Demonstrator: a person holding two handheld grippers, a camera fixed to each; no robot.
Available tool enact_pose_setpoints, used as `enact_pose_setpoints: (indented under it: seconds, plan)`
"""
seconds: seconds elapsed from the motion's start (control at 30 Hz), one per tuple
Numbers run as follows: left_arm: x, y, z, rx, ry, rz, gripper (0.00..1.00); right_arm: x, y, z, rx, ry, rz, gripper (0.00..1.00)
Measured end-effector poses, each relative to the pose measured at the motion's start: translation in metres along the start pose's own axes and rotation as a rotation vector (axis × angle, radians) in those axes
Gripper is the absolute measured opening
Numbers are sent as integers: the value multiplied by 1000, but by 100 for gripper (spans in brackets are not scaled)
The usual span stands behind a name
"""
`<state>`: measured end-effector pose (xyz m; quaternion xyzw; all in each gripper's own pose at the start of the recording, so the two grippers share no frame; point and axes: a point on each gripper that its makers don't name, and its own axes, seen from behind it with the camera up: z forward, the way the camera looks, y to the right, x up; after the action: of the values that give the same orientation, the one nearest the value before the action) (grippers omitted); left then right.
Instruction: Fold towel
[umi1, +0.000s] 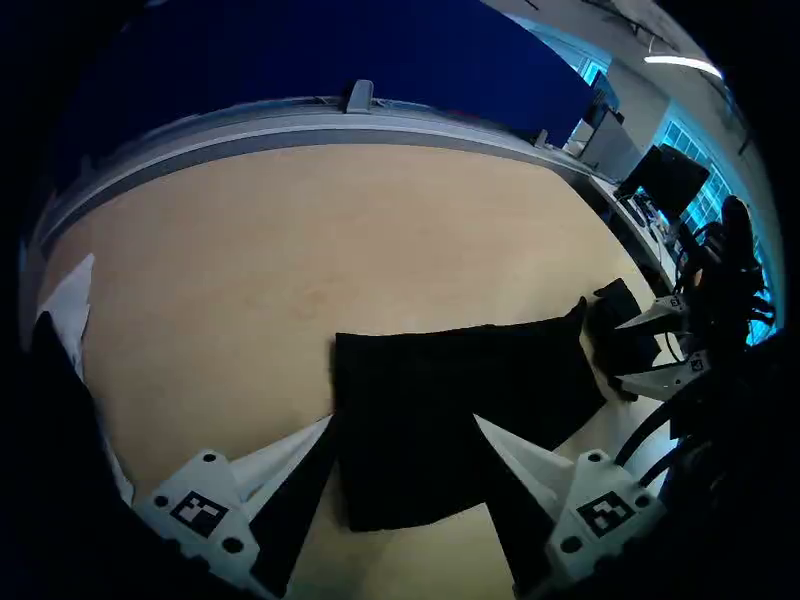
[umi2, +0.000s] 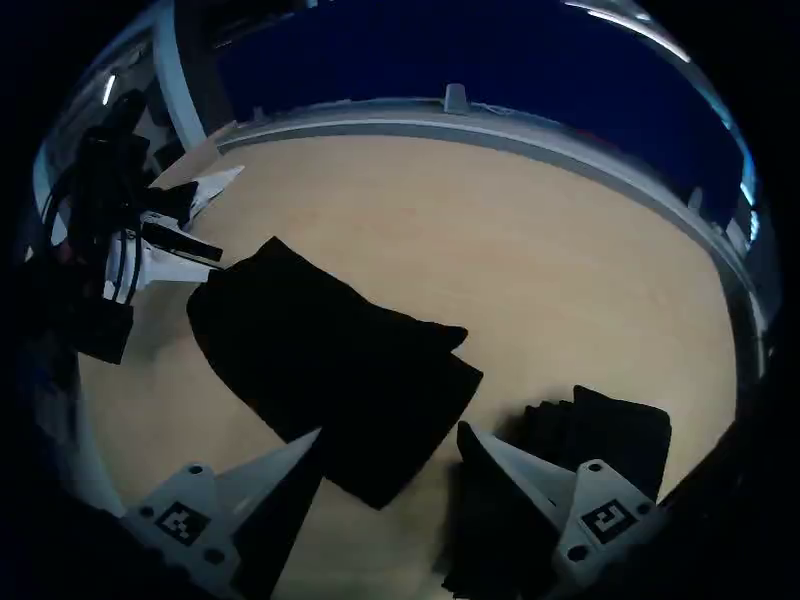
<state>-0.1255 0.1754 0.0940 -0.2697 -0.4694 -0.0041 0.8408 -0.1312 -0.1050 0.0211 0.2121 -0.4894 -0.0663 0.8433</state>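
Note:
A black towel (umi1: 450, 420) lies flat on the light wooden table (umi1: 300, 250), one part doubled over itself. In the left gripper view, my left gripper (umi1: 403, 425) is open, its white fingers (umi1: 290, 455) spread on either side of the towel's near edge without pressing it. In the right gripper view the same towel (umi2: 330, 360) runs diagonally, and my right gripper (umi2: 390, 432) stands open over its near corner. The left gripper (umi2: 200, 225) appears there at the towel's far left corner. The right gripper (umi1: 652, 347) shows at the towel's right end.
A stack of folded black cloth (umi2: 610, 425) sits just right of my right gripper, also seen as a dark stack (umi1: 620, 325). A white cloth or sheet (umi1: 70, 310) lies at the table's left edge. A blue partition (umi1: 300, 50) backs the table; monitors (umi1: 665, 175) stand far right.

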Motion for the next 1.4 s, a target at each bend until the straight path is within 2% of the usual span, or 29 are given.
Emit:
enact_pose_setpoints:
  seconds: [0.07,0.2,0.5,0.77,1.0,1.4]
  plan:
    - [0,-2,-2,4,8,-4,91,-1,-1,-2,1,3,0,96]
    - [0,-5,-7,15,25,-10,92,-4,-3,-6,1,7,-1,100]
    - [-1,-6,-17,29,59,-19,92,-6,-6,-8,7,4,-1,100]
    - [0,-17,-28,104,116,-5,92,-8,-11,-8,17,-5,-22,100]
    - [-12,-25,-50,184,159,-14,92,-10,-17,-8,35,-13,-40,100]
    - [-60,-46,-105,310,213,-129,92,-30,-28,-10,77,-66,-114,100]
